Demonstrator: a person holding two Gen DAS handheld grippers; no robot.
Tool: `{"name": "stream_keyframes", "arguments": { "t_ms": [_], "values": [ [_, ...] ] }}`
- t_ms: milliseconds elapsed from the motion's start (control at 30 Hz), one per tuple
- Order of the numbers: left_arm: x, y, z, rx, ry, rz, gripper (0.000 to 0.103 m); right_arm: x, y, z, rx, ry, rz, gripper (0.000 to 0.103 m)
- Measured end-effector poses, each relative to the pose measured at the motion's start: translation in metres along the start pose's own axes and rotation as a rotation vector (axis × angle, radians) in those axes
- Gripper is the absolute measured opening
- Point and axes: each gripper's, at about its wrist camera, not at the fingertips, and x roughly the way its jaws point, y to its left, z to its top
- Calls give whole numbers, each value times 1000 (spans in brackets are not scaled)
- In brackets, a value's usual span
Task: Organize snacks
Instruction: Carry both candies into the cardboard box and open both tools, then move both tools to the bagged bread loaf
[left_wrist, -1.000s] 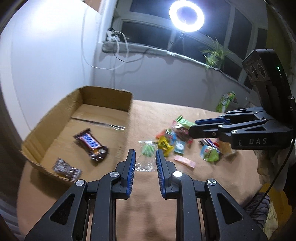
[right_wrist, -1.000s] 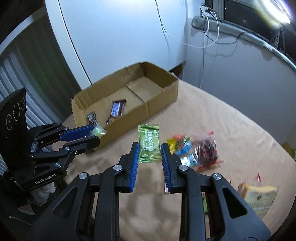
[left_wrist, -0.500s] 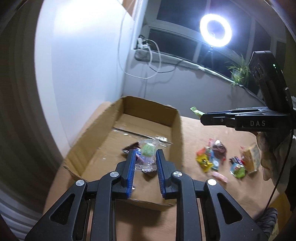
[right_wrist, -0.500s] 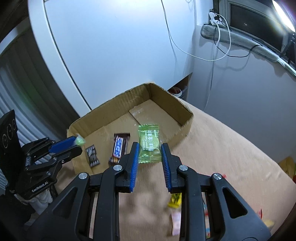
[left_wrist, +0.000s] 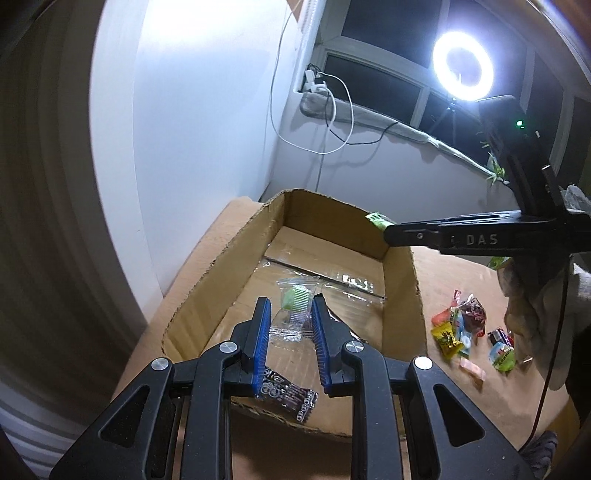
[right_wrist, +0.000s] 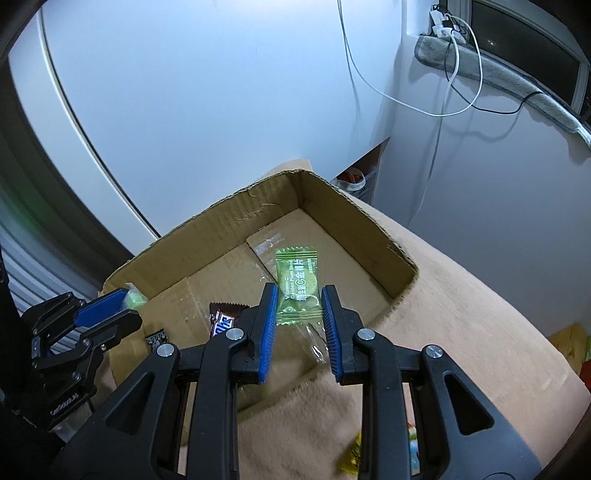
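Observation:
My left gripper (left_wrist: 290, 308) is shut on a clear packet with a green candy (left_wrist: 293, 302) and holds it above the open cardboard box (left_wrist: 402, 295). My right gripper (right_wrist: 299, 295) is shut on a green vitamin C candy packet (right_wrist: 298, 284) and holds it above the same box (right_wrist: 354, 210), near its right wall. On the box floor lie a Snickers bar (right_wrist: 221, 321) and a small dark patterned packet (left_wrist: 290, 394), also in the right wrist view (right_wrist: 157, 339). Each gripper shows in the other's view: the right one (left_wrist: 386, 226) and the left one (right_wrist: 127, 304).
Several loose snacks lie in a heap (left_wrist: 461, 328) on the tan tablecloth (left_wrist: 476, 280) right of the box. A white wall (left_wrist: 207, 122) stands close behind the box. A ring light (left_wrist: 462, 71) shines at the window. Cables (right_wrist: 443, 92) hang from the sill.
Both grippers have carried their packets left from over the tablecloth to above the box and come closer to it. Both remain shut on their packets.

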Motion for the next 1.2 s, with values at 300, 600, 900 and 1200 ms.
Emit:
{"name": "stream_keyframes", "arguments": {
  "t_ms": [300,600,900,1200],
  "values": [
    [8,0,2,1,27,10,32,10,6,4,1,7,4,66],
    [3,0,2,-6,17,10,43,0,1,3,21,-19,-7,79],
    [-3,-4,3,-3,2,1,43,-19,-7,-5,41,-36,-11,79],
    [-18,-20,3,11,-23,-31,43,-65,-24,-29,50,-78,-35,79]
  ]
}}
